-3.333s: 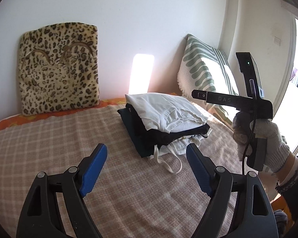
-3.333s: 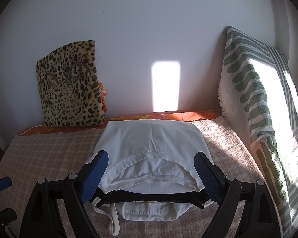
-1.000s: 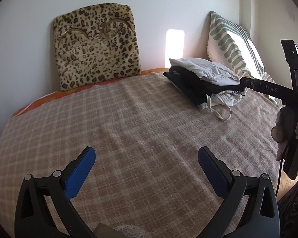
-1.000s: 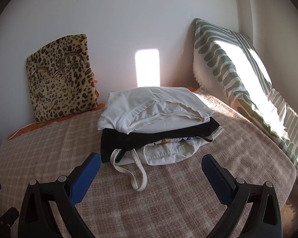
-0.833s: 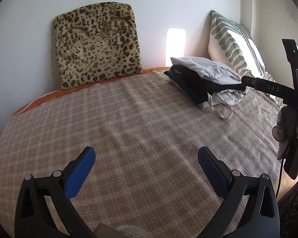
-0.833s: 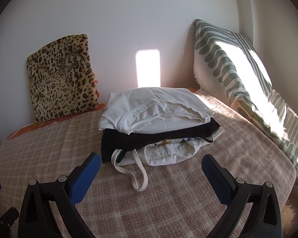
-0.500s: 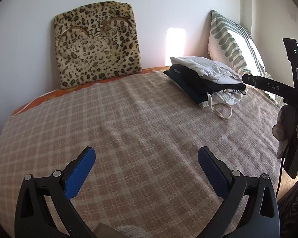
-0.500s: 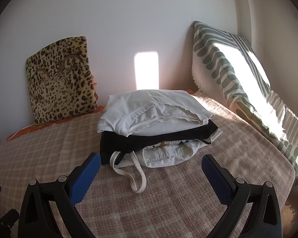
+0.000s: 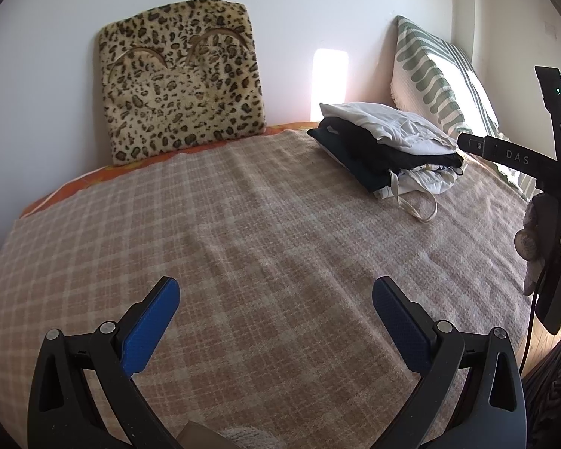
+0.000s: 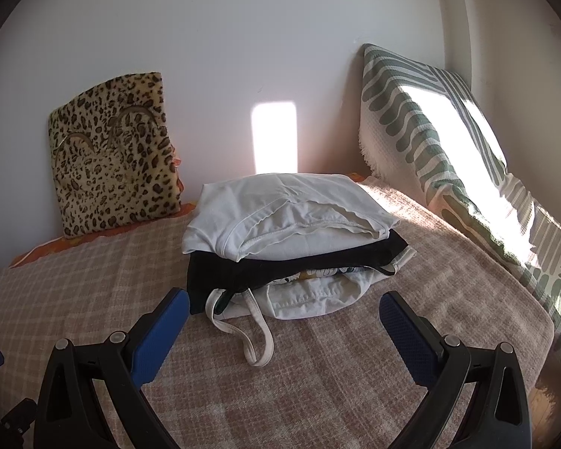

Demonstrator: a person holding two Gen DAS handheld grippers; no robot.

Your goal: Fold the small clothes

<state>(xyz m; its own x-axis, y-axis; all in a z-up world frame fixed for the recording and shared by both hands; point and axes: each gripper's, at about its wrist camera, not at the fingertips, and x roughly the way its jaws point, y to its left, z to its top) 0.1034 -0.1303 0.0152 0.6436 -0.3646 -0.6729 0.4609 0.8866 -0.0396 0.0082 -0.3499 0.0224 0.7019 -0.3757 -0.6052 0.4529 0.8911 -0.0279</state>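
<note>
Left gripper, black frame with blue pads, jaws wide and empty, over bare pink-beige checked blanket; right gripper, same build, also spread wide and empty, just short of the folded stack of small clothes. Stack lies ahead of the right gripper, far right of the left, long axis across the right view: white top piece, black under it, pale garment with loose strap loop at bottom. Behind: leopard-print plush cushion, green-striped white pillow.

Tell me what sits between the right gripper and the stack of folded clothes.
Nothing visible. The right gripper hangs open just short of the stack of clothes; only bare checked blanket and the stack's own loose white strap lie between them.
</note>
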